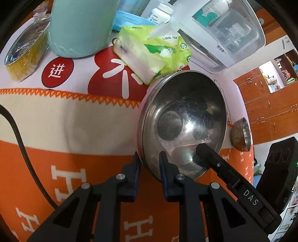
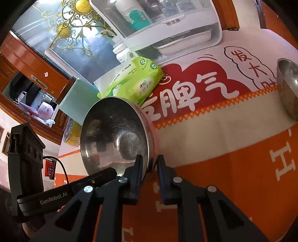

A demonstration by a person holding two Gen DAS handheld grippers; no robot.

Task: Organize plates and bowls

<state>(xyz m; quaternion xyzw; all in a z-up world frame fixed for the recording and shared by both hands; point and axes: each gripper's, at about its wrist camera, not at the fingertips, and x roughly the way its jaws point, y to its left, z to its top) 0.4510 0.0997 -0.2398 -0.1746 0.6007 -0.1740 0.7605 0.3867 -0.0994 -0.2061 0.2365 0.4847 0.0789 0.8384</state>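
Plainly "GenRobot.AI" on left tongs (image 2: 109,172)

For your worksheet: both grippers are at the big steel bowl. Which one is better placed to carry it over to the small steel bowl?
Probably the right gripper. It is clamped on the big bowl's rim on the side facing the small bowl. The left gripper grips the opposite rim.

A green pack of tissues (image 1: 152,54) was seen lying on a white printed cloth with red characters (image 1: 104,78), just beside a tall pale-teal container (image 1: 82,28). A white supplement bottle (image 1: 160,14) and a clear-lidded white appliance (image 1: 229,31) were set behind it. An orange-and-cream blanket (image 1: 65,130) was spread in the foreground, with wooden cabinets (image 1: 270,108) beyond.
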